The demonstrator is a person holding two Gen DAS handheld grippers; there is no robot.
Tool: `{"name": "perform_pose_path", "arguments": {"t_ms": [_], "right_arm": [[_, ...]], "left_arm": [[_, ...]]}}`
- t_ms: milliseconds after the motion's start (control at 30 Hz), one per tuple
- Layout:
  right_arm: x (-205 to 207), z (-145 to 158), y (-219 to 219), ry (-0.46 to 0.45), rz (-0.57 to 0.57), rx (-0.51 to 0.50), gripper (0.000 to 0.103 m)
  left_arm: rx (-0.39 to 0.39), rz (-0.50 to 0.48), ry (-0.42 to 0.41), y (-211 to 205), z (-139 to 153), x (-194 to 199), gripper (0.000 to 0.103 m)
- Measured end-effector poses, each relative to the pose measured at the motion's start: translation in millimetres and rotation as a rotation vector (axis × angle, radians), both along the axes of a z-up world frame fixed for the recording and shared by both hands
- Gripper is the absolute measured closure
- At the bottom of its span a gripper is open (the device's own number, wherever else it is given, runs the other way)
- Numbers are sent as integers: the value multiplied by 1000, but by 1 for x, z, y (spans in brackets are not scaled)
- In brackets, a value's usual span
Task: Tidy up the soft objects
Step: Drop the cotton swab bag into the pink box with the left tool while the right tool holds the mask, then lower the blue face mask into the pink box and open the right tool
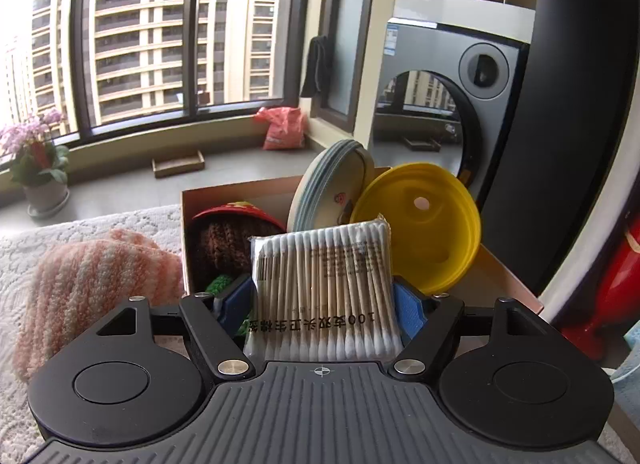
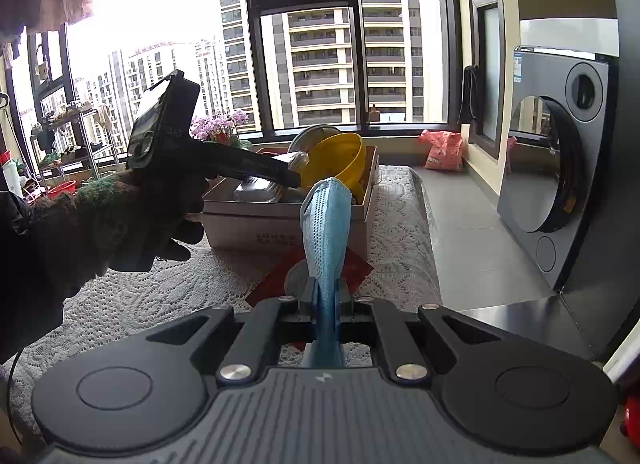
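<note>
The surface (image 2: 168, 288), covered with a white lace cloth, is running up to the window sill; its right edge is dropping to a bare grey tiled floor (image 2: 468, 224) that lies open as far as the washer (image 2: 560, 152). The box (image 2: 288, 220) is sitting on the surface, near that right edge, with open lace in front of it and to its left.

Inside the box, a yellow lid (image 1: 420, 224) and a grey plate (image 1: 332, 188) are leaning upright against the far wall, with a knitted item (image 1: 232, 240) at the left. A pink towel (image 1: 92, 284) is lying on the lace, touching the box's left wall.

The left tongs (image 1: 322, 304) are standing wide, with the swab pack (image 1: 324, 288) upright between the blue pads, over the box; whether the pads are pressing on it cannot be told.

The right tongs (image 2: 326, 304) are clenched on a blue mask (image 2: 326, 232), which is sticking up and forward, just short of the box. A gloved hand (image 2: 120, 216) is holding the left tongs over the box.
</note>
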State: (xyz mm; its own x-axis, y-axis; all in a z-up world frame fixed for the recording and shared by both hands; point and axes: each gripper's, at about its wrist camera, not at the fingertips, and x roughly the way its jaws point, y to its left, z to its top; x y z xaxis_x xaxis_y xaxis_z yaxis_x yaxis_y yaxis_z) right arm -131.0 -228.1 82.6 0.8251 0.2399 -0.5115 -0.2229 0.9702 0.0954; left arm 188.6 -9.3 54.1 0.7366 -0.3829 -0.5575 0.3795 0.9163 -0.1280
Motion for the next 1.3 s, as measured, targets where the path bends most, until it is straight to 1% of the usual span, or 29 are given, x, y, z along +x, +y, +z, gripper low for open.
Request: {"name": "perform_pose_path", "arguments": {"t_ms": [33,133,167,233,267,300,333,367,400,433,467,500,600,633,667,767,867,933,1000,1033,1100,1133,1200,1300], "right_arm": [[3,-2,0,14,-6,7,96],[8,-3,-1,24,-7,35,96],[10,-2,0,20,-5,41,96],[15,6,2,4,8,51,96],[18,12,2,-6,13,60,96],[22,19,3,-15,20,69,96],[26,26,4,-25,28,79,96],[33,37,5,-45,41,93,96],[39,45,6,-57,49,99,96],[52,57,8,-69,58,110,96],[62,64,10,-71,59,118,96],[77,74,13,-67,61,127,96],[119,89,26,-47,82,122,96],[136,92,35,-42,88,101,96],[148,92,41,-41,89,85,96],[193,87,67,-73,87,11,96],[220,71,90,-113,108,-91,96],[231,53,102,-92,140,-166,96],[231,32,107,-62,169,-207,96],[228,18,108,-40,175,-227,96],[222,0,106,1,160,-236,96],[220,-5,103,11,149,-231,96],[217,-9,96,32,112,-215,96],[238,-6,79,116,23,-129,95]], "left_arm": [[-27,-6,-2,5,5,-2,25],[-105,29,-85,24,30,-17,26],[-128,36,-101,29,36,-21,26],[-174,26,-94,36,40,-26,26],[-191,14,-73,36,39,-25,27],[-206,-9,-40,34,34,-23,32],[-207,-36,-1,30,27,-20,35],[-191,-53,36,26,19,-16,40],[-160,-56,73,21,11,-11,46],[-126,-48,98,15,1,-7,46],[-117,-44,62,15,-3,-8,46],[-124,-44,49,16,-2,-9,46],[-271,-47,43,40,3,-18,47],[-306,-36,24,51,5,-24,47],[-321,-16,-1,61,5,-34,47],[-322,42,-48,92,-3,-58,47],[-314,99,-72,121,-22,-78,47],[-316,137,-84,136,-33,-86,47],[-361,165,-86,152,-44,-91,47],[-405,178,-83,160,-48,-93,47],[-461,185,-65,168,-52,-91,47],[-471,180,-63,169,-53,-90,47],[-468,168,-70,171,-53,-93,47],[-455,150,-69,171,-57,-95,47]]}}
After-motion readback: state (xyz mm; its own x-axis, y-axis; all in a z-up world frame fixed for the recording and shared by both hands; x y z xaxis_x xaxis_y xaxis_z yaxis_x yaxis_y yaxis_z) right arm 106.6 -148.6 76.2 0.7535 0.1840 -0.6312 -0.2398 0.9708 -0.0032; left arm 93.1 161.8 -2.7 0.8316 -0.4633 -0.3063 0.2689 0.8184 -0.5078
